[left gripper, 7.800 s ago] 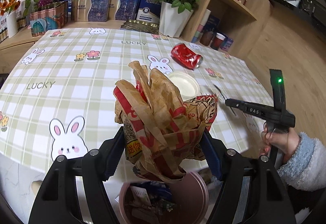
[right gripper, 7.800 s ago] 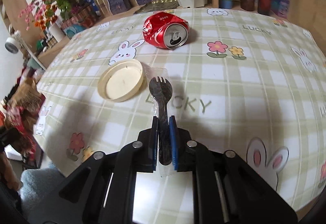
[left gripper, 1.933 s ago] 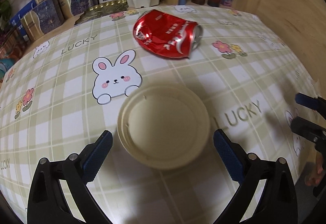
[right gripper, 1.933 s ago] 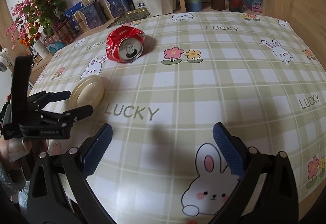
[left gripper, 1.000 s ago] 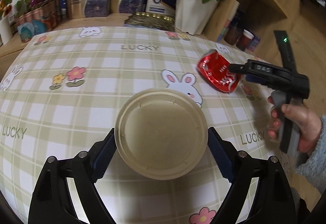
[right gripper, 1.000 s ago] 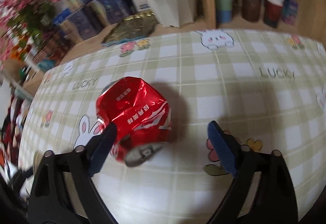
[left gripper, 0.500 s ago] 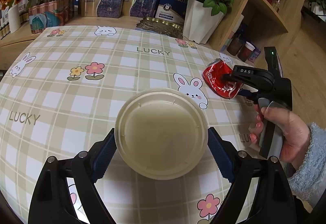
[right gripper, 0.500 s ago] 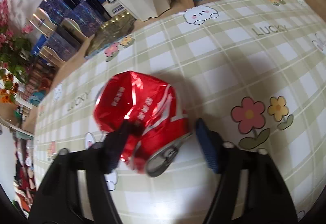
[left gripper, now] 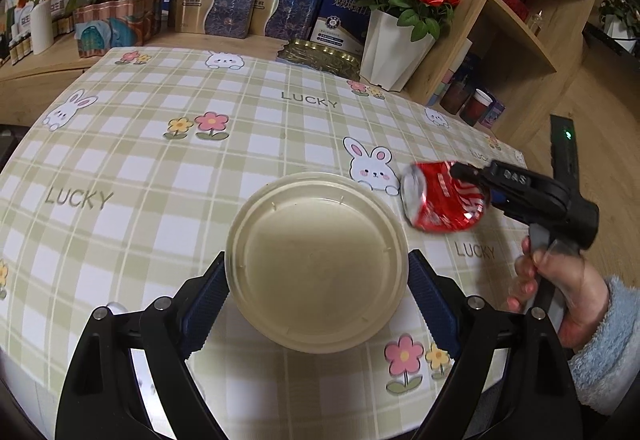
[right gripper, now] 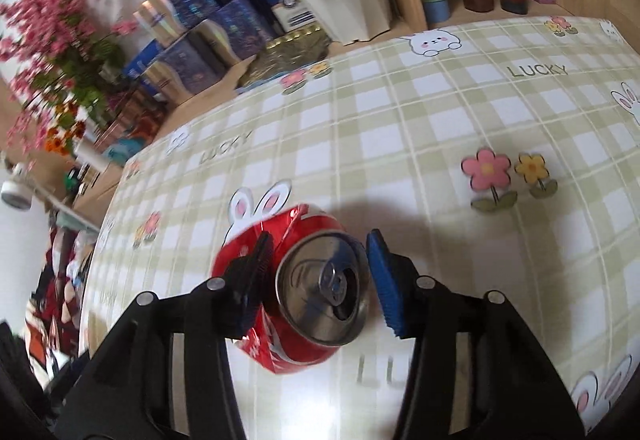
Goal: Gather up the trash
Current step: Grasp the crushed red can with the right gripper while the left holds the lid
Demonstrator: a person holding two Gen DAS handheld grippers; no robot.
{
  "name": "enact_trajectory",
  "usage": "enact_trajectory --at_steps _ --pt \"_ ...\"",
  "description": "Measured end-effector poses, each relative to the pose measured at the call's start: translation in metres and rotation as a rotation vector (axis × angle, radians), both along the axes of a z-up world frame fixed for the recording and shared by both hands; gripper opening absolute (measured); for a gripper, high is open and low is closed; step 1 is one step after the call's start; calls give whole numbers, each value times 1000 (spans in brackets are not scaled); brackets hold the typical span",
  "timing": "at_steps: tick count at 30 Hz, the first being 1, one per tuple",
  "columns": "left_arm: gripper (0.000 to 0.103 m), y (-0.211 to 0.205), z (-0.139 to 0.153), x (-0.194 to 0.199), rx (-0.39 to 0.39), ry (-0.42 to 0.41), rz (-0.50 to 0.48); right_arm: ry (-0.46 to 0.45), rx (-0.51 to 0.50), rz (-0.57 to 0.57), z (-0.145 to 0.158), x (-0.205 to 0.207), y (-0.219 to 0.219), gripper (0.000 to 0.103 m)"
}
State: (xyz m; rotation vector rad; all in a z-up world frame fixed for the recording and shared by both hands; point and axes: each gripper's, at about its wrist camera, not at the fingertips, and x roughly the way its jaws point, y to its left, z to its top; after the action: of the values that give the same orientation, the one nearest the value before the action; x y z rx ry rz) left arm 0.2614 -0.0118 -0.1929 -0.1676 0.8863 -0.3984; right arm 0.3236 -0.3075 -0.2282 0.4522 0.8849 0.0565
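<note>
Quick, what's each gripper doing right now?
Left gripper: closed on the lid.
Right gripper: closed on the can.

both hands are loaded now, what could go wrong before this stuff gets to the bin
The left tool pinches the round lid only at its rim edges, so it could flex and pop out. The right tool grips a crushed can with uneven dented sides; it may twist free, and its open top could drip on the tablecloth.

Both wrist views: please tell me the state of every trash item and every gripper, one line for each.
Round lid: held flat between the left gripper's pads, above the table.
Red can: crushed, opened, clamped at its sides.
Left gripper: shut on the lid.
Right gripper: shut on the can.
</note>
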Motion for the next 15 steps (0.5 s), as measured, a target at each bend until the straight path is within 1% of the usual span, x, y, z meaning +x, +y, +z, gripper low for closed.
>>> enact_trajectory --at_steps 3,7,10,12,15 --pt "84 7 3 -14 -5 0 9 -6 -22 34 1 -20 6 50" --pt "84 12 5 -30 -6 -3 11 -10 -92 92 0 -44 19 50" --pt "84 14 6 -41 -7 -2 9 -11 -140 114 -4 -55 25 49" --pt "84 14 6 -46 -10 -3 7 -9 -154 115 -8 -60 27 49" --pt "84 15 7 -54 -15 -2 7 -2 -145 104 -16 -62 26 49"
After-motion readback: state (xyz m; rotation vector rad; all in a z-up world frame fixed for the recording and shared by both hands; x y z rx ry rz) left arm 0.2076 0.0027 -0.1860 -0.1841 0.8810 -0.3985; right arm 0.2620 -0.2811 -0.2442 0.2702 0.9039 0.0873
